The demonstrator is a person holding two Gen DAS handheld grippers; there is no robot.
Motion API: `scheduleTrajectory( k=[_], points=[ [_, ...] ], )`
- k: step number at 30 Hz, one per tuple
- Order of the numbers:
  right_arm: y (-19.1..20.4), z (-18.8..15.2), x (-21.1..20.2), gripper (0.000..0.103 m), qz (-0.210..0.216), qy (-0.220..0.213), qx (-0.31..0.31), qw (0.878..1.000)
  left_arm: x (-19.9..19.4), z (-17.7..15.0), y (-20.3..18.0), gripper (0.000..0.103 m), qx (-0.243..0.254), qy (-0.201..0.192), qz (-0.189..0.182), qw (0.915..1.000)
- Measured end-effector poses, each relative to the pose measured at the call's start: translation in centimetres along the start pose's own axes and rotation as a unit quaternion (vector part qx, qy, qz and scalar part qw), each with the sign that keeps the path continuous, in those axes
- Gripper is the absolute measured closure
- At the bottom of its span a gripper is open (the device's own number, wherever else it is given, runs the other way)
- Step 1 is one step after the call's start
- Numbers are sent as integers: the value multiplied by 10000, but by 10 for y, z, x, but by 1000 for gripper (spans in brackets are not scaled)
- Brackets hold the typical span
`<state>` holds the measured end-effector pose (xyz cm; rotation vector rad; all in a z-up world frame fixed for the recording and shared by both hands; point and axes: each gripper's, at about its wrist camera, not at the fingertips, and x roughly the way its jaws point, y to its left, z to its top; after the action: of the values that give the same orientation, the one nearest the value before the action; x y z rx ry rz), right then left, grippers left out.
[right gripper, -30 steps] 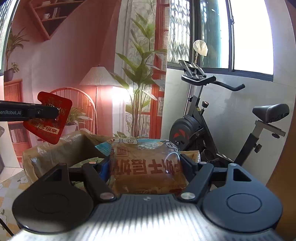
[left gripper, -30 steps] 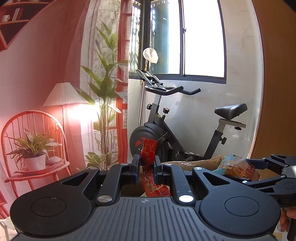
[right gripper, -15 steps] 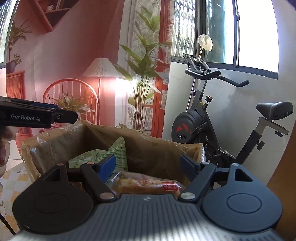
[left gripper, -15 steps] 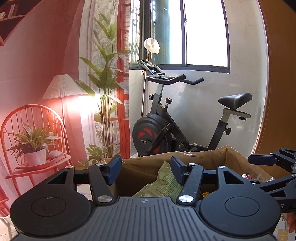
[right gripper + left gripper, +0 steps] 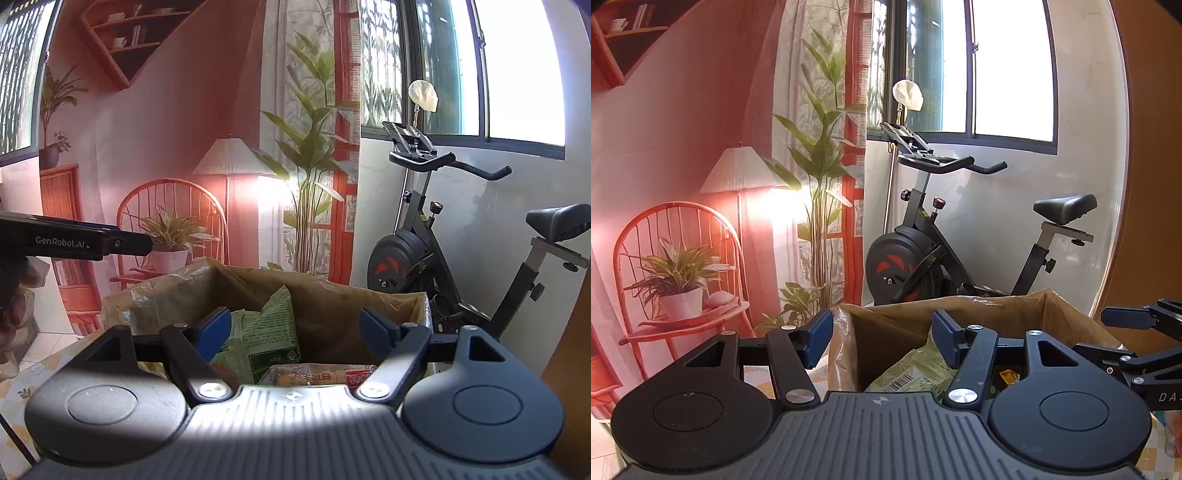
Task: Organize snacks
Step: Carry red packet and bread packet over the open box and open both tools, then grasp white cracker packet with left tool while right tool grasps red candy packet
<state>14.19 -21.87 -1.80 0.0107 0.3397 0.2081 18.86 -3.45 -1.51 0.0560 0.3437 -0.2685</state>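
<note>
Snack packets sit inside a brown cardboard box lined with clear plastic (image 5: 332,306), which stands just ahead of both grippers. Around it the room runs, left to right, from a pink-red wall with a wooden corner shelf (image 5: 133,40), past a red spindle-back chair holding a potted plant (image 5: 679,280), a lit floor lamp with a pleated shade (image 5: 738,170) and a tall leafy plant (image 5: 823,177), to a black exercise bike (image 5: 945,251) under a bright window (image 5: 1012,66). A pale checked surface (image 5: 16,384) shows at the lower left of the right wrist view; whether it is a worktop or the floor I cannot tell.

The left wrist view looks across the box's left corner: the left gripper (image 5: 882,338) has its blue-padded fingers spread apart and empty, with a pale green printed snack bag with a barcode (image 5: 912,373) below them. The right gripper appears at that view's right edge, side-on.

Only the right wrist view shows the box's depth. There the right gripper (image 5: 295,332) also holds its fingers wide apart and empty, above a green bag standing upright (image 5: 269,332) and a clear-wrapped orange-brown packet with red lettering (image 5: 321,377) lying flat beside it. The left gripper's dark side enters from the left there.
</note>
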Motion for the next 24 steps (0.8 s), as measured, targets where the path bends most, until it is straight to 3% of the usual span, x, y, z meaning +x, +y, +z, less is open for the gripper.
scheduleTrajectory(
  k=[13,24],
  points=[
    [31,-42,-30,24,136,-207,76,9997,-45,-45,26,41,-219,130,12,9997],
    [48,-93,-41,24,203,-20,165,9997,-48,-97,31,41,-338,542,-121,9979]
  ],
)
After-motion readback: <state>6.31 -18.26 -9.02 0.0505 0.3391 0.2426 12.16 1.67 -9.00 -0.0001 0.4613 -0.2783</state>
